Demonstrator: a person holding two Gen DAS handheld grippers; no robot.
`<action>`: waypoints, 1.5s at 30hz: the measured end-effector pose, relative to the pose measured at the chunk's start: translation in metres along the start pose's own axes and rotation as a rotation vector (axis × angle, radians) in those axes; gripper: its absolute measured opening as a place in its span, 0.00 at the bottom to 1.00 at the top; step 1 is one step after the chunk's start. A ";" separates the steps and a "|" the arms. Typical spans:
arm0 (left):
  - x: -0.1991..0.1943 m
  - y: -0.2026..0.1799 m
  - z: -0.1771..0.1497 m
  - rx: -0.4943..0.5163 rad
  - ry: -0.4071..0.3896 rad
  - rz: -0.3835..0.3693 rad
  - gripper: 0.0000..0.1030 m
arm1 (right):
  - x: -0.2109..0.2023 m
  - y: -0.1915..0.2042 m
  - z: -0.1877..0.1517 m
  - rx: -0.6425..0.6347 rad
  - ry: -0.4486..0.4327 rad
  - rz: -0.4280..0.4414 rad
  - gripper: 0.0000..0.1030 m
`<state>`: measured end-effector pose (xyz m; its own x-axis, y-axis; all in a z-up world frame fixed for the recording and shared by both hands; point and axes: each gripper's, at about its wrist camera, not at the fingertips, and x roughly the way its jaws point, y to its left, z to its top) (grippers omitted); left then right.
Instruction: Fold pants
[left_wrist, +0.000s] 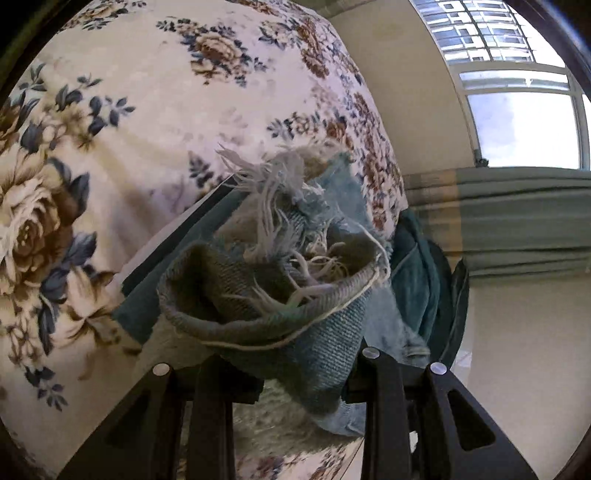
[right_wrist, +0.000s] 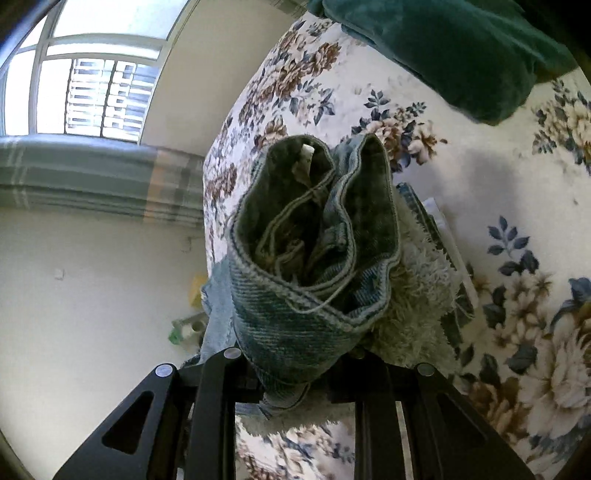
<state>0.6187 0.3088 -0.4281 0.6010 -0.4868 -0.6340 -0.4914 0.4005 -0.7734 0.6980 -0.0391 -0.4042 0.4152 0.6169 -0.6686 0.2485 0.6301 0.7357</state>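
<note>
Two black grippers each pinch a bunch of the same blue denim pants, held above a bed covered with a floral sheet.

From the left wrist, the left gripper (left_wrist: 295, 373) is clamped on the pants (left_wrist: 295, 332), its matte black fingers (left_wrist: 380, 387) pressed against coarse twill cloth. The denim rises from the gripper as a cupped fold with a pale stitched hem along its rim. Long white frayed threads (left_wrist: 273, 206) spill out of the cup, loose and stringy. Behind the pants lies the bed sheet (left_wrist: 129, 129), cream cotton printed with brown roses and slate-blue leaves, its surface softly creased. To the right of the pants, past the bed edge, hangs a dark green plush cloth (left_wrist: 417, 273). Further right are a plaid curtain (left_wrist: 517, 218) bunched in horizontal folds and a bright window (left_wrist: 524, 125).

From the right wrist, the right gripper (right_wrist: 291, 369) is likewise closed on the pants (right_wrist: 295, 317), which bunch upward into a rolled, tube-like shape with doubled seams curling inside. A fluffy fringe of pale frayed fibres (right_wrist: 413, 295) sticks out on the right of the roll. The floral sheet (right_wrist: 498, 192) spreads behind and right of the pants, with the green plush cloth (right_wrist: 461, 48) lying on it at the top. Left of the pants are the curtain (right_wrist: 92, 181) and window (right_wrist: 92, 92).
</note>
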 end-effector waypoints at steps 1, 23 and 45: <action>-0.001 0.002 -0.002 -0.001 0.011 0.009 0.26 | 0.000 0.000 -0.001 -0.012 0.009 -0.012 0.24; -0.046 -0.042 -0.031 0.325 -0.015 0.404 0.79 | -0.072 0.030 -0.021 -0.212 -0.021 -0.460 0.94; -0.177 -0.139 -0.159 0.825 -0.231 0.569 0.91 | -0.230 0.157 -0.202 -0.667 -0.302 -0.738 1.00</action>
<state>0.4803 0.2156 -0.2086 0.5635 0.0682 -0.8233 -0.2080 0.9762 -0.0614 0.4646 0.0129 -0.1565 0.5810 -0.1136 -0.8060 0.0334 0.9927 -0.1158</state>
